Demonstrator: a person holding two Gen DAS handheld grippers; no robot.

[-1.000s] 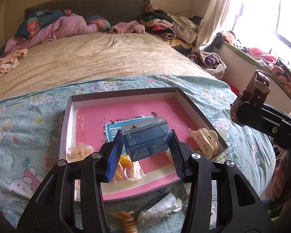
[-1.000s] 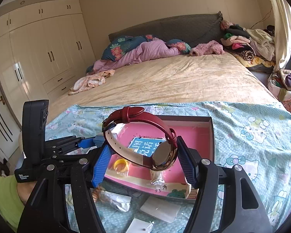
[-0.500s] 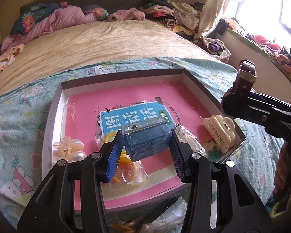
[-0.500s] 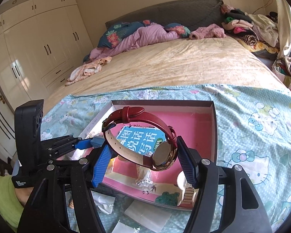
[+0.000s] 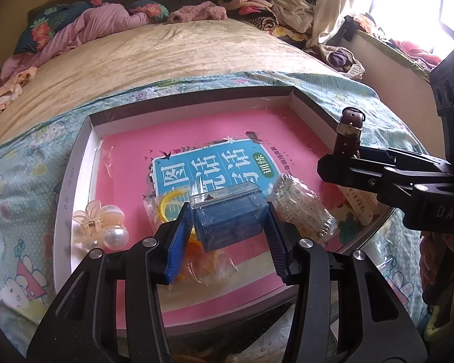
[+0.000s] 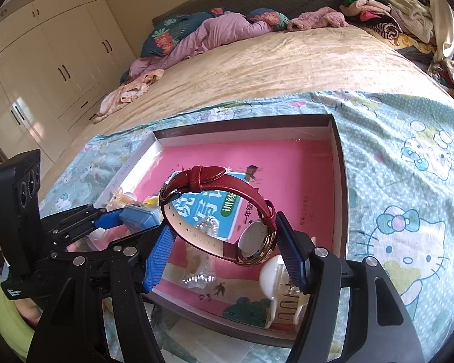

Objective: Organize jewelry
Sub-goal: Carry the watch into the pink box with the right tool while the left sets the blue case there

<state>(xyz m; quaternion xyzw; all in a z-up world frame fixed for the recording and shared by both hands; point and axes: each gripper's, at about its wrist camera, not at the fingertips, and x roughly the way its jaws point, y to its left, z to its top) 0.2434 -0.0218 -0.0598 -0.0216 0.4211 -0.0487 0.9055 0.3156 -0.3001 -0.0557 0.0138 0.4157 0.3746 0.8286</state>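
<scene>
Box (image 5: 230,222): we see clear blue
Watch strap (image 6: 227,183): we see red
Tray (image 5: 310,107) floor: pink
Bedsheet (image 6: 402,163): pale green, cartoon cats
Gripper pads (image 6: 157,257): blue

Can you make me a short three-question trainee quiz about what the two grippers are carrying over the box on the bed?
1. True or false: the left gripper is shut on a small blue case.
2. What does the right gripper hold? A) a hair claw B) a red-strap watch C) a pearl clip
3. Fill in: both grippers hang above the open ____ whose floor is pink.

Key
1. True; its pads press the case's two sides.
2. B; the red-strap watch is pinched between the pads, strap looped upward.
3. Box; a pearl flower clip and a cream hair claw already lie inside.
</scene>
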